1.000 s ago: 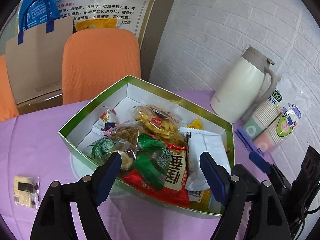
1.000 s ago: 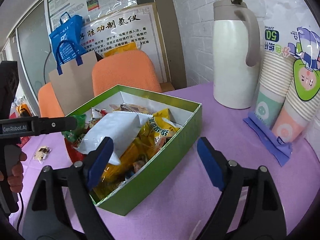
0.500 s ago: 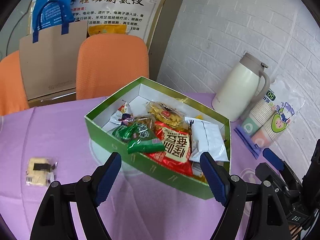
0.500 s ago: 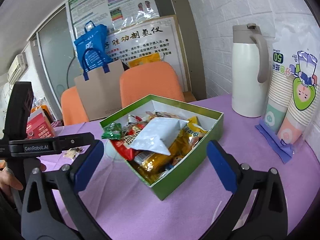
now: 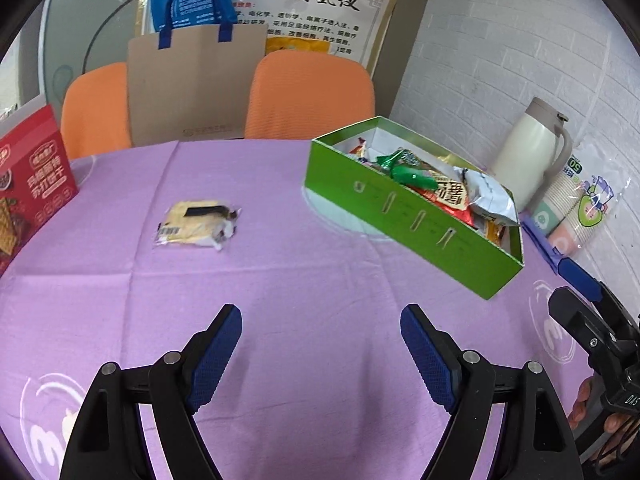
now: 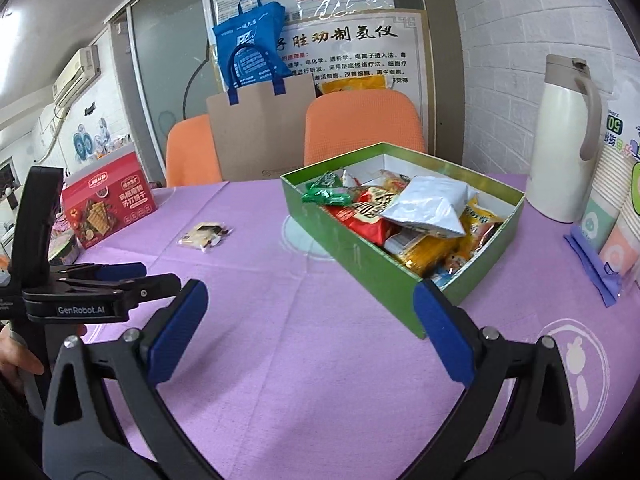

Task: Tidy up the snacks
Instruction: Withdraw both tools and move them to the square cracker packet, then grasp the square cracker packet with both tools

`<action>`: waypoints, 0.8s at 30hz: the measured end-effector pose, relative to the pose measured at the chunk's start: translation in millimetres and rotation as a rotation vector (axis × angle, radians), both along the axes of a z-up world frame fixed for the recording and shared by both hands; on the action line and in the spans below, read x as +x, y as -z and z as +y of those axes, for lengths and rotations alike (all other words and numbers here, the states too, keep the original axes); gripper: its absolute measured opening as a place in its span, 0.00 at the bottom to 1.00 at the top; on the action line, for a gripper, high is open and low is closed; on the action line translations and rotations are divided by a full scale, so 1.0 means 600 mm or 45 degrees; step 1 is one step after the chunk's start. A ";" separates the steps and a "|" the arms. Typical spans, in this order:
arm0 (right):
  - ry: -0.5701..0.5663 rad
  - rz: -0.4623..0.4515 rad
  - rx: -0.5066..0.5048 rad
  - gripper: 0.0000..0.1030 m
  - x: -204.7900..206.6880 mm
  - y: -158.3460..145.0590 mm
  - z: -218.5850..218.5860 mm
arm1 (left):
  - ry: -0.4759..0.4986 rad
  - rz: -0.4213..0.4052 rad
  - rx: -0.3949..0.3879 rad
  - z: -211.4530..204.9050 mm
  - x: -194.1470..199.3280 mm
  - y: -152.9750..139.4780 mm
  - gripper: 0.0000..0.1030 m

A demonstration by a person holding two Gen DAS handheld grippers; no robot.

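Now, looking along the left gripper (image 5: pixel 321 330), its blue-padded fingers (image 5: pixel 216 354) are spread wide with nothing between them, hovering above the purple tablecloth (image 5: pixel 300 280). Ahead and to the left, a lone cream snack packet (image 5: pixel 199 224) lies flat on the cloth, well apart from the green box (image 5: pixel 404 220) on the right. That box is heaped with wrapped snacks, among them a green packet (image 5: pixel 404 168), a red bag (image 5: pixel 452 194) and a silver-white bag (image 5: pixel 490 198). A white thermos jug (image 5: pixel 528 168) stands behind the box, with a sleeve of paper cups (image 5: pixel 580 208) beside it. A red cracker box (image 5: pixel 30 184) sits at the far left edge.

From the right gripper (image 6: pixel 310 322), the jaws likewise stand fully apart and hold nothing. Its right fingertip appears just in front of the near corner of the green box (image 6: pixel 360 256). The cream snack packet (image 6: pixel 205 235) rests on the cloth between the red cracker box (image 6: pixel 110 206) and the green box. The left gripper (image 6: pixel 120 276) shows at the left edge, seen side-on. Two orange chairs (image 6: pixel 364 124) and a brown paper bag (image 6: pixel 260 128) stand behind the table.
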State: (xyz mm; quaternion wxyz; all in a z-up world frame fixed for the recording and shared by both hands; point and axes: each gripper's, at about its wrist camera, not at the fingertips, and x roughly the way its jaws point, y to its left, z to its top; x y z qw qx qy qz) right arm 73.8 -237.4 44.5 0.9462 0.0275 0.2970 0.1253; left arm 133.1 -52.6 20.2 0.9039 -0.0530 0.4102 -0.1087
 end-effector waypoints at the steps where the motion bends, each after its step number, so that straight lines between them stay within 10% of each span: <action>1: -0.015 0.017 -0.002 0.99 0.004 0.004 0.009 | -0.017 0.006 -0.002 0.011 -0.002 0.005 0.81; 24: -0.171 0.218 -0.027 0.99 0.112 0.054 0.147 | -0.184 0.101 -0.120 0.222 0.110 0.030 0.81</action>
